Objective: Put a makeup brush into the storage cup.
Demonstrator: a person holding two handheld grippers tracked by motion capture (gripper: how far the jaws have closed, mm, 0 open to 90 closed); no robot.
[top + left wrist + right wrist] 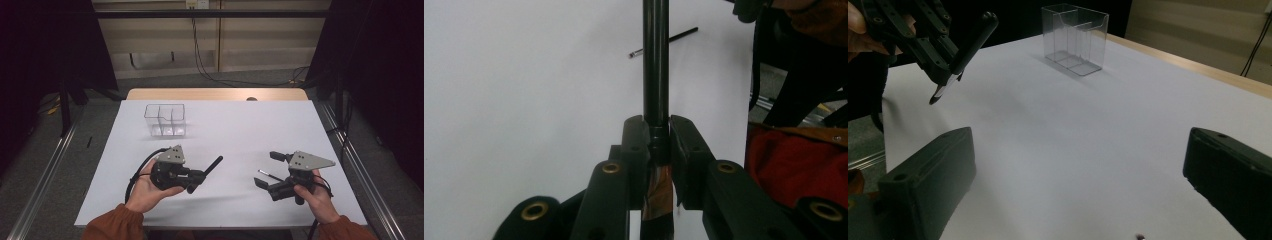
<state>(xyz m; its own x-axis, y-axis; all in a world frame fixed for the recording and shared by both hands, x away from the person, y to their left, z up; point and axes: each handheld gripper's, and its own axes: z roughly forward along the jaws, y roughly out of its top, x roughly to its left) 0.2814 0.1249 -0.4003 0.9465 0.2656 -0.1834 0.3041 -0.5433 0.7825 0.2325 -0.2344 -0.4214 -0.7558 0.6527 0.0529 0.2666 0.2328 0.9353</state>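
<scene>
I'm holding a long black pen with a brown marbled barrel section (656,75) in my left gripper (195,181), its fingers (636,145) squeezing narrow around the pen near its lower end, pads pressing on both sides. In the high view the pen (214,164) is sticking up and away from the left gripper at a slant, lifted off the white surface (240,125), pointing toward the far right. In the right gripper view the same pen (968,52) is showing clamped in the far gripper at upper left, its pointed tip hanging below the fingers and aiming down at the surface. My right gripper (270,172) is hovering over the right part of the surface with its fingers (928,185) standing wide apart, nothing between them. A second thin black stick with a light tip (270,175) is lying flat on the surface just beside the right gripper's fingers; in the left gripper view it (664,42) is lying beyond the held pen, well apart from it. A clear plastic organiser box with compartments (165,120) is standing upright at the far left-centre of the surface, well apart from both grippers; I'm seeing it in the right gripper view too (1075,37). Orange sleeves (112,225) are coming in from the bottom edge.
</scene>
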